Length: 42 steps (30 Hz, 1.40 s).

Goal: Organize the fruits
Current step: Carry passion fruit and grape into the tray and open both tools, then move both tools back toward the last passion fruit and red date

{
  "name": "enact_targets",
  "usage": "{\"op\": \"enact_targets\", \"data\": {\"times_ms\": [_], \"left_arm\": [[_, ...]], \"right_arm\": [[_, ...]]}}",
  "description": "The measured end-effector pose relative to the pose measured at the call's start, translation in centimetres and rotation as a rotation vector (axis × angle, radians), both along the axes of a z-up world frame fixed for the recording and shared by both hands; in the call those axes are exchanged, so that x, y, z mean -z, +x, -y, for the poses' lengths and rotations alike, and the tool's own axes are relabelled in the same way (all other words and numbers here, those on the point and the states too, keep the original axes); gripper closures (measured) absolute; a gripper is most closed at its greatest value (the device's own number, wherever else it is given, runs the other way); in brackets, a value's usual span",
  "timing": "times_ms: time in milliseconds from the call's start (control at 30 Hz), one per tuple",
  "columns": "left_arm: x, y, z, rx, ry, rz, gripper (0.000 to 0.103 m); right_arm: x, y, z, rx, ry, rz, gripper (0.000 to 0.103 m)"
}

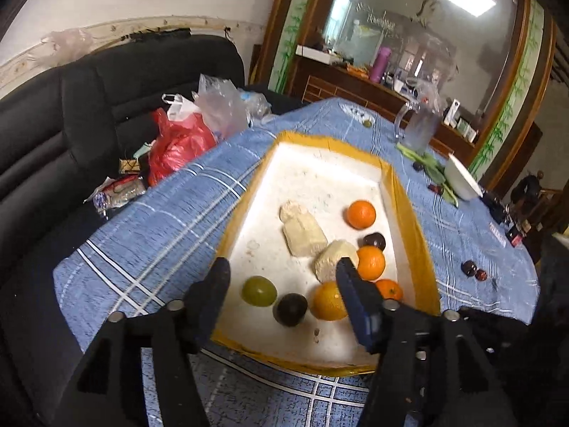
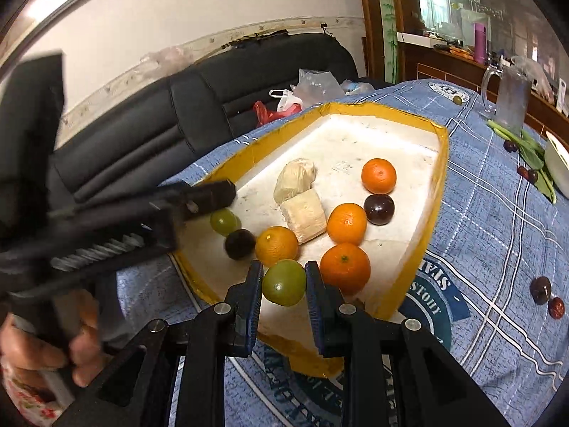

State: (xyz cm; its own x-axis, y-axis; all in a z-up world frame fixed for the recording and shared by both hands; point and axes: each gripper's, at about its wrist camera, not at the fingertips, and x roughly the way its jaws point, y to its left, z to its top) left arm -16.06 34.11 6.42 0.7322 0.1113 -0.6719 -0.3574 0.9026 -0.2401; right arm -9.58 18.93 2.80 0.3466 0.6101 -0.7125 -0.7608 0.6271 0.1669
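A white foam tray with a yellow taped rim lies on the blue checked tablecloth. In it are several oranges, a green fruit, dark plums and pale foam chunks. My left gripper is open above the tray's near end, empty. It also shows in the right wrist view. My right gripper is shut on a second green fruit at the tray's near edge.
Loose dark plums lie on the cloth right of the tray. A glass jug, green leaves and a white bowl stand far right. Plastic bags sit on a black sofa at left.
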Motion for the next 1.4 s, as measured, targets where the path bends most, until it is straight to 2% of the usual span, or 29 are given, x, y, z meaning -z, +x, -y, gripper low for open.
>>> {"op": "enact_targets", "data": {"times_ms": [100,167,200,367,500,733,1400], "left_arm": [[-0.4,-0.3,0.0,-0.017,0.012,0.005,0.033],[-0.5,-0.4,0.4,-0.018,0.033,0.002,0.033],[-0.6,-0.4,0.7,-0.015,0.046,0.003,0.033],[-1.2,-0.4,2.0,-0.008,0.09,0.003,0.029],[-2.0,-0.7,3.4,-0.004,0.158,0.011,0.026],[-2.9,-0.8,6.4,0.039,0.251,0.014,0.024],[-3.6,-1.0,12.1,0.14,0.332,0.004,0.021]], "right_arm": [[0.4,0.3,-0.4,0.005,-0.007,-0.003,0.07],[0.4,0.4,-0.2,0.013,-0.002,-0.002,0.05],[0.2,0.3,-0.2,0.016,0.003,0.003,0.048],[-0.7,-0.2,0.8,0.029,0.017,0.028,0.047],[-1.3,-0.6,2.2,0.045,0.018,0.045,0.047],[-2.0,-0.7,5.5,0.099,0.027,0.058,0.04],[-2.7,-0.9,14.2,0.236,0.06,0.076,0.036]]}}
